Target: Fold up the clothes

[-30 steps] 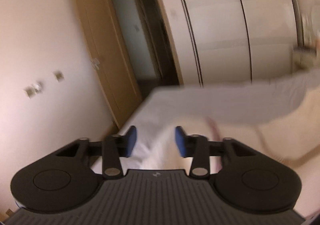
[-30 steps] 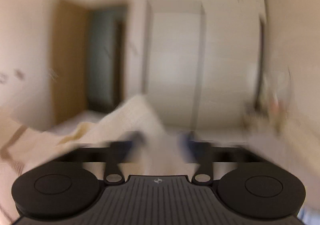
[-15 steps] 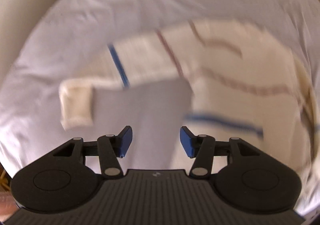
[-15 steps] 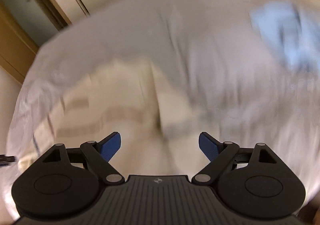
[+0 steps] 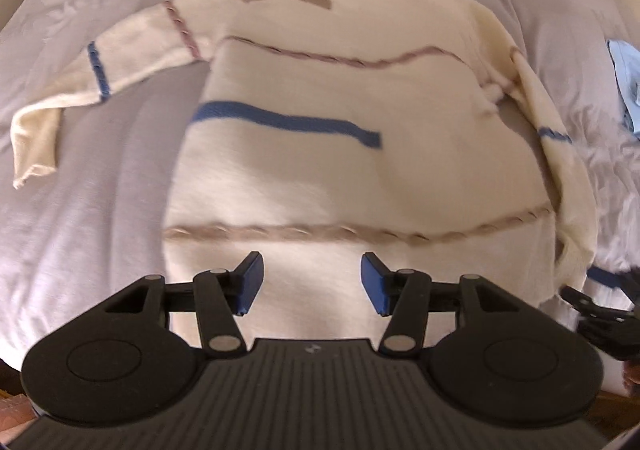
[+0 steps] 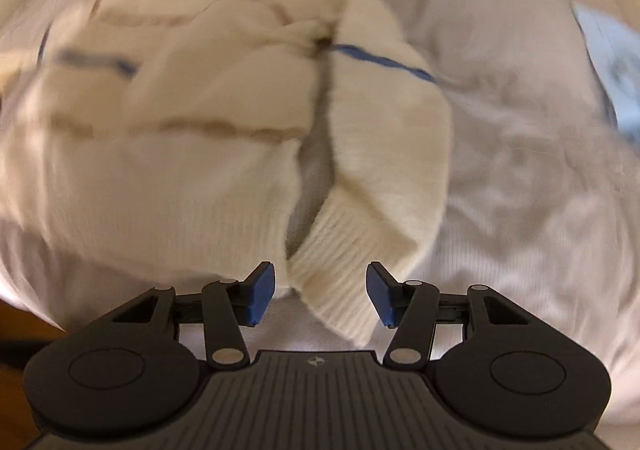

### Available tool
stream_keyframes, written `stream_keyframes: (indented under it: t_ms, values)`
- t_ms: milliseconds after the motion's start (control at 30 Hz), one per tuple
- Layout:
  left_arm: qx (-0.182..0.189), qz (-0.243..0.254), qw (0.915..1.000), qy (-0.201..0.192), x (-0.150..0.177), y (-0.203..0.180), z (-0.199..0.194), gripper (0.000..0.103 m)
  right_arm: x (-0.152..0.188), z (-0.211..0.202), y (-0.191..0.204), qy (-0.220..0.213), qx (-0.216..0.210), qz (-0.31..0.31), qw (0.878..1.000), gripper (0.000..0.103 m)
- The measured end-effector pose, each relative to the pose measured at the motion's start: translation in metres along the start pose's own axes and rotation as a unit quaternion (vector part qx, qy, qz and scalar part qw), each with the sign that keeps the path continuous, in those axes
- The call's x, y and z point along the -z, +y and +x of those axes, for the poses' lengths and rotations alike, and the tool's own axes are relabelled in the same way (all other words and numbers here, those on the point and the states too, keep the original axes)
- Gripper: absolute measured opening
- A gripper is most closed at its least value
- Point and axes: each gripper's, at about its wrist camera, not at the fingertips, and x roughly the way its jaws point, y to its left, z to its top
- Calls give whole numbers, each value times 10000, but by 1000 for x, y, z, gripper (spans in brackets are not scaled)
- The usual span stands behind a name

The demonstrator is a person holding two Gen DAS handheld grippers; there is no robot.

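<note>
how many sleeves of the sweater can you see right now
2. The left sleeve stretches out sideways across the bedsheet; the right sleeve lies alongside the sweater body, its cuff between the right tongs.

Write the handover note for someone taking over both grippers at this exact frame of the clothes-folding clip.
Left gripper: open, holding nothing, above the lower body of the cream sweater.
Right gripper: open, with the ribbed cuff of one sweater sleeve lying between its fingers, not gripped.
The sweater lies spread on the white bedsheet, neckline away from the grippers. One sleeve stretches out to the side; the other runs down along the body. A light blue garment sits at the bed's edge.
Done: sweater laid out.
Left: fold sleeves in, fold the body, then the other garment.
</note>
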Motion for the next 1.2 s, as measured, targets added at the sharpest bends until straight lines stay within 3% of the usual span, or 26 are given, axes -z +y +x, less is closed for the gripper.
stream_keyframes:
  t_ms: [100,167,233,300,367,467,567,633,700,733,767,867,1000,1067,1167,1200]
  values:
    - [-127,-27,9999,13,7,-13,2,50,6,29,13,-1,514,-750,9959,54]
    - [-243,-55,9997,-14,11,-18,-2,50,9,44,13,46,579,-1143,9918,44]
    - [-358,-73,9993,-89,12,-18,-8,50,3,40,-2,12,192,-937,9954,11]
    - [-478,-95,9986,-184,13,-15,-16,50,-8,11,-42,-269,-133,-140,9995,9]
    - [-612,-168,9976,-293,15,-6,-24,50,-13,-29,-99,-787,-328,852,9927,9]
    - [-730,-368,9959,-393,18,12,-32,50,-15,-83,-192,-1496,-203,2219,9633,9]
    - [-828,-567,9944,-340,20,30,-31,50,-6,-97,-288,-1555,498,3726,9135,29]
    - [-869,-675,9935,-285,23,42,-28,50,3,-99,-321,-1382,767,4478,8801,37]
    - [-846,-788,9931,-206,29,54,-24,50,15,-103,-323,-1456,635,4769,8645,43]
    - [-833,-830,9929,-162,32,59,-21,50,20,-102,-310,-1455,503,4705,8689,53]
    - [-818,-864,9928,-110,36,64,-18,50,25,-101,-296,-1425,360,4633,8739,56]
    - [-759,-920,9928,87,48,80,-6,50,42,-69,-221,-812,-611,4332,8955,56]
    - [-674,-1010,9922,283,63,102,5,52,62,-28,-112,-1,-1931,3933,8989,55]
    - [-656,-1046,9919,311,69,114,9,56,64,-16,-66,160,-2128,3612,9078,54]
    - [-443,-1158,9916,370,75,130,18,57,61,-3,-21,157,-1555,2735,9491,55]
    - [-355,-1223,9911,375,76,136,21,57,63,1,-15,123,-1501,2669,9519,56]
